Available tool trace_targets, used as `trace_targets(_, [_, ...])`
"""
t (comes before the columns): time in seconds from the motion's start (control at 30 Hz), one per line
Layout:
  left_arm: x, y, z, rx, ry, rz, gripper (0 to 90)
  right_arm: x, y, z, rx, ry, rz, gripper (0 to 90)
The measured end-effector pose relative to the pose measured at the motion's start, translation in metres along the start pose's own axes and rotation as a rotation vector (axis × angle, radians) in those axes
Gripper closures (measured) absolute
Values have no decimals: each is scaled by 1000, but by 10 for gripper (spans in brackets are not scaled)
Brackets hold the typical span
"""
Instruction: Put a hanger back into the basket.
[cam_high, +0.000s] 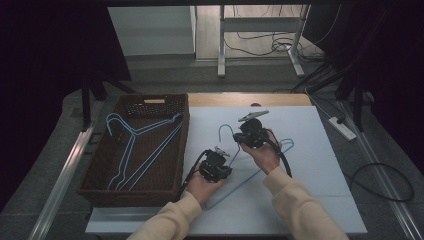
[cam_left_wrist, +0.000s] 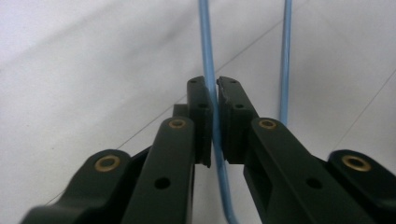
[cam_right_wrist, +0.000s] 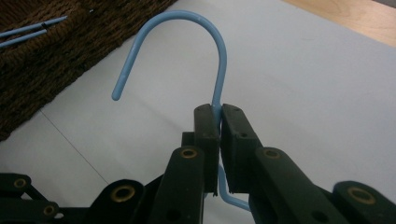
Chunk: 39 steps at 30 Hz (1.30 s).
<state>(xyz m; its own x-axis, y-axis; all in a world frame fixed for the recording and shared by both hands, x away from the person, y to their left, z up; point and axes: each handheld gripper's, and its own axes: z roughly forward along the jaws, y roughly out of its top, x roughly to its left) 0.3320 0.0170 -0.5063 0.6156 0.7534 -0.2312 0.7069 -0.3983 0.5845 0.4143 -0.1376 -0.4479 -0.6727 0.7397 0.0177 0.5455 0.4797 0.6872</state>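
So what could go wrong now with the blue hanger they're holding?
The hanger is thin wire, pinched by the left gripper on one side bar and by the right gripper just under the hook. It might slip or twist out of the jaws. If the hands pull different ways, the wire could bend. Going into the basket, the hook might snag the hangers already inside.

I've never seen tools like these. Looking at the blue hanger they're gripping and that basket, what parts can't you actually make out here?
- High view: the middle of the blue hanger lies under both hands and the left gripper and right gripper.
- High view: how many hangers lie in the wicker basket is unclear, since their wires overlap.
- Left gripper view: the hanger's wire runs off the top edge.
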Motion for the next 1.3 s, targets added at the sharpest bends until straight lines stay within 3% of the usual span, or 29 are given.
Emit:
trace_targets(0.13, [3,0,-6,-43,-34,-35,863,-3,-1,-6,-20,-6,2,841])
trace_targets(0.2, [1,1,-11,-79,-56,-31,866,-7,-2,-14,-53,1,4,768])
trace_targets(0.4, [-3,4,-22,-125,-96,-34,866,-11,-10,-35,-139,30,47,517])
trace_targets(0.43, [-3,4,-22,-125,-96,-34,866,-11,-10,-35,-139,30,47,517])
trace_targets(0.47, [-3,5,-27,-141,-112,-37,866,-12,-16,-47,-192,53,62,466])
trace_targets(0.53, [-4,5,-30,-153,-114,-38,866,-13,-18,-51,-207,60,67,443])
trace_targets(0.6, [-6,6,-35,-171,-121,-34,866,-13,-29,-69,-258,84,71,401])
trace_targets(0.93, [-17,13,-62,-248,-180,-22,867,-12,-66,-117,-349,120,74,349])
trace_targets(1.3, [-13,23,-97,-313,-186,-3,867,-17,-100,-130,-386,113,74,301])
